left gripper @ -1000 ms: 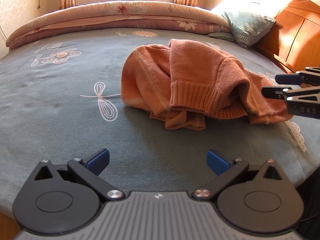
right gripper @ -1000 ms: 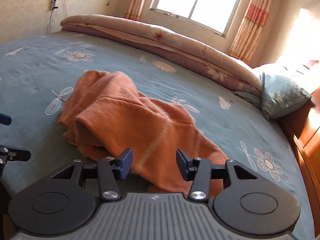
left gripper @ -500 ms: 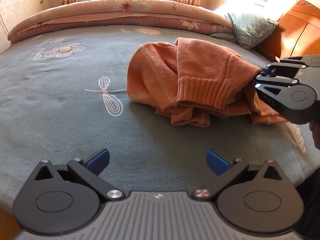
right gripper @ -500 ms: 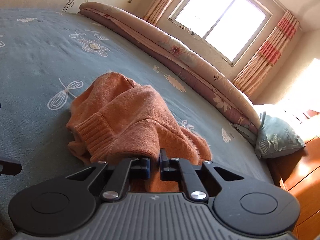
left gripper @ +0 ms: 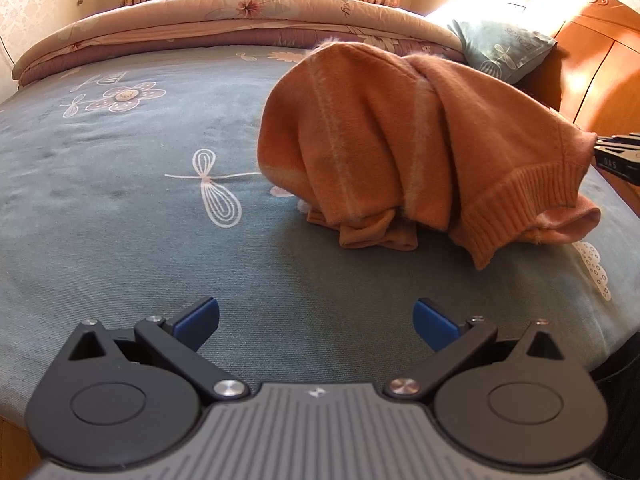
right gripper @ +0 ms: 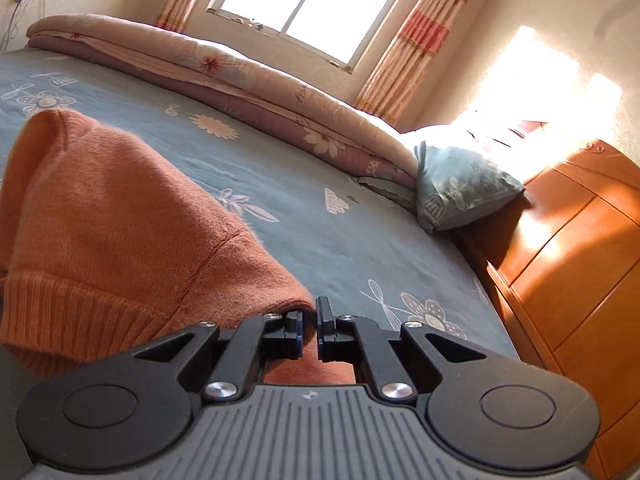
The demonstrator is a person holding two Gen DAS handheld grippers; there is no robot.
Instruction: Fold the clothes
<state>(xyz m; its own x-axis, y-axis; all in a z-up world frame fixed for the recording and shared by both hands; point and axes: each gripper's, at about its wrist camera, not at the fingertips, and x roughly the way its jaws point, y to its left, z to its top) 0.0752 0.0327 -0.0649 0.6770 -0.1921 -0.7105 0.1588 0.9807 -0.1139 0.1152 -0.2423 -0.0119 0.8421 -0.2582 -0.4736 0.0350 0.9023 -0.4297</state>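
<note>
Moved: right gripper (right gripper: 309,330) clamped sweater (left gripper: 400,140) edge, dragging it rightward | axis: stretched left-right, ribbed hem facing camera | count: one sweater on bed (left gripper: 120,220) | left gripper (left gripper: 316,322) spread wide, empty

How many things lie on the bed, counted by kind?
Orange sweater: 1
Teal pillow: 1
Folded floral quilt: 1
Total: 3
</note>
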